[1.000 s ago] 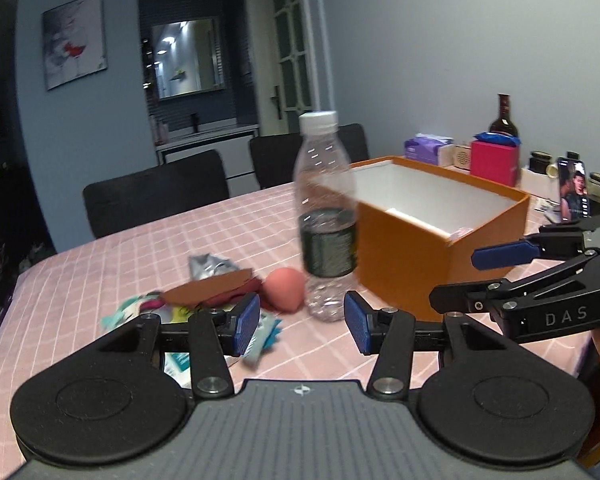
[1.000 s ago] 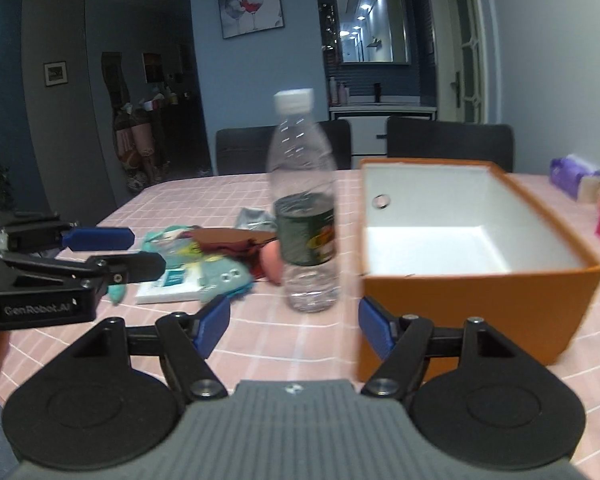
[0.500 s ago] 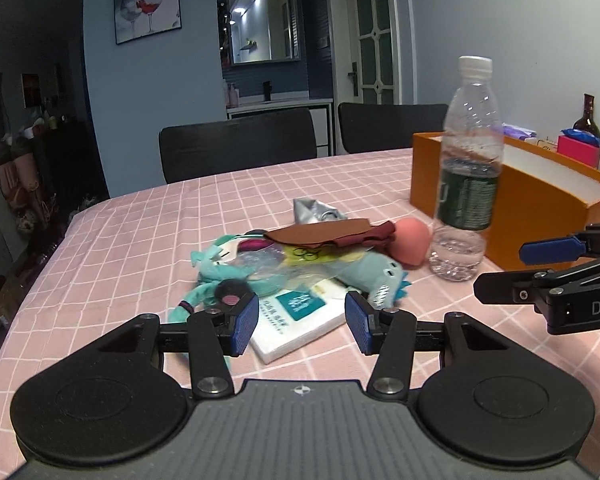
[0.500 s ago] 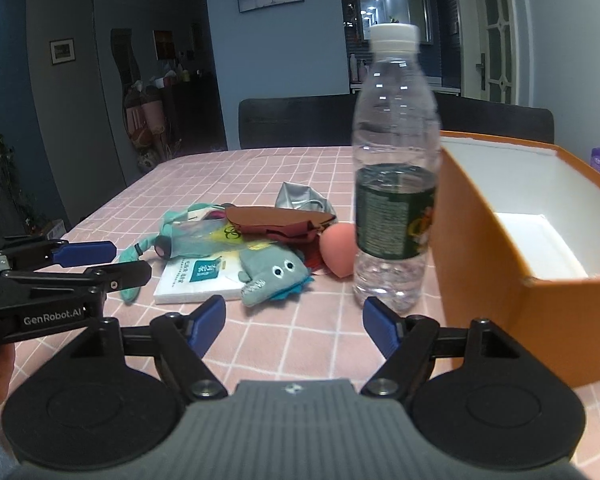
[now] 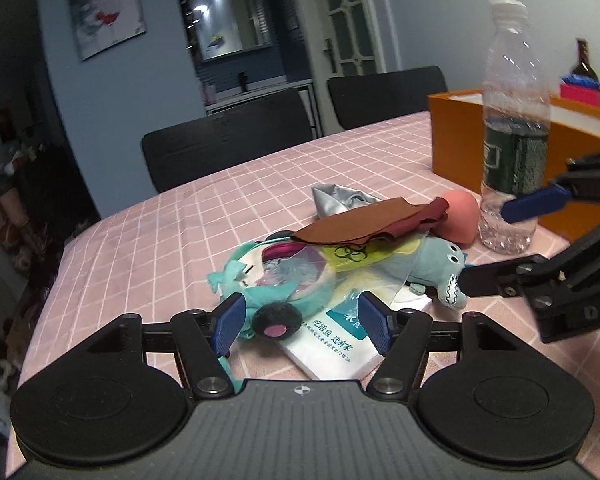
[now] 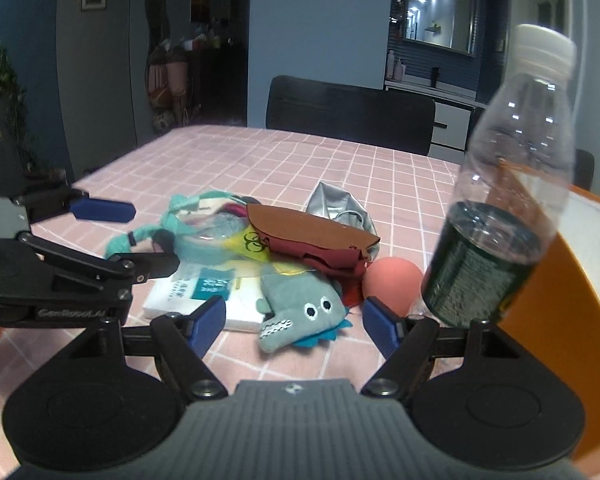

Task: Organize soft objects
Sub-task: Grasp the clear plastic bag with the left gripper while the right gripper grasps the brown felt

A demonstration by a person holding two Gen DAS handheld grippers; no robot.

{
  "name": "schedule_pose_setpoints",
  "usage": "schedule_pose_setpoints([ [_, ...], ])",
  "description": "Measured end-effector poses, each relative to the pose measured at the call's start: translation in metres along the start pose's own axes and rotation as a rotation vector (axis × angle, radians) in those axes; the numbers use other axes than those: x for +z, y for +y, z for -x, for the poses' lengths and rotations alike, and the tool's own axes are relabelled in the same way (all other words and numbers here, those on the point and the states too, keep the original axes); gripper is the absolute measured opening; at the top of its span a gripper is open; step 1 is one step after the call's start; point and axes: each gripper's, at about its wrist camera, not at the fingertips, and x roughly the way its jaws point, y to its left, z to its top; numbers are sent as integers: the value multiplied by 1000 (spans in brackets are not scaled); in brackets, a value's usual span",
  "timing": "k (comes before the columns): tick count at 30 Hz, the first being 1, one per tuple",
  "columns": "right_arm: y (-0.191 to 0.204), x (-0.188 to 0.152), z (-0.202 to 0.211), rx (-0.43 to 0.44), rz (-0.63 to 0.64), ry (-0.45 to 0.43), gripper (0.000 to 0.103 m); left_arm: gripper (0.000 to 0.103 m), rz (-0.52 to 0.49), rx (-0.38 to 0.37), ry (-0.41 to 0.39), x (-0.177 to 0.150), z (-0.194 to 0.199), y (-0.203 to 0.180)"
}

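Between the parted right tongs [image 6: 294, 322] lies the plush shark [image 6: 300, 312]

Pile of soft toys [image 5: 340, 264] lies on the table [image 5: 180, 232], bottle [image 5: 514, 140] right of it, box [image 5: 452, 136] behind the bottle

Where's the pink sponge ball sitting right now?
The pink sponge ball lies on the table at the right end of the soft pile, between the dark red pouch and the water bottle; the left wrist view shows it just left of the bottle's base.
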Motion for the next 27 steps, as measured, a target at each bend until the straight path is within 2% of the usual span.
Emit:
schedule_pose_setpoints([
  [4,-2,1,-11,-10,46,20,68,76,-134,-32,-17,-2,-4,-13],
  [11,-10,0,-19,-17,57,45,67,78,-287,-94,-26,-3,-12,-36],
  [16,-13,1,-20,5,55,53,67,77,-358,-31,-25,1,-26,-46],
  [19,-11,1,-20,-2,72,49,67,70,-362,-23,-16,7,-35,-47],
  [21,-11,2,-21,-1,81,46,67,62,-351,-9,-10,10,-40,-46],
  [23,-10,3,-22,5,91,43,66,40,-326,-8,6,11,-47,-44],
  [24,-10,4,-22,7,97,38,65,33,-308,-6,16,11,-51,-42],
  [25,-10,6,-22,5,102,33,65,22,-290,3,25,11,-54,-41],
  [26,-10,8,-22,3,107,27,65,15,-270,8,25,11,-54,-39],
  [27,-10,11,-22,0,111,21,64,14,-249,6,16,11,-52,-38],
])
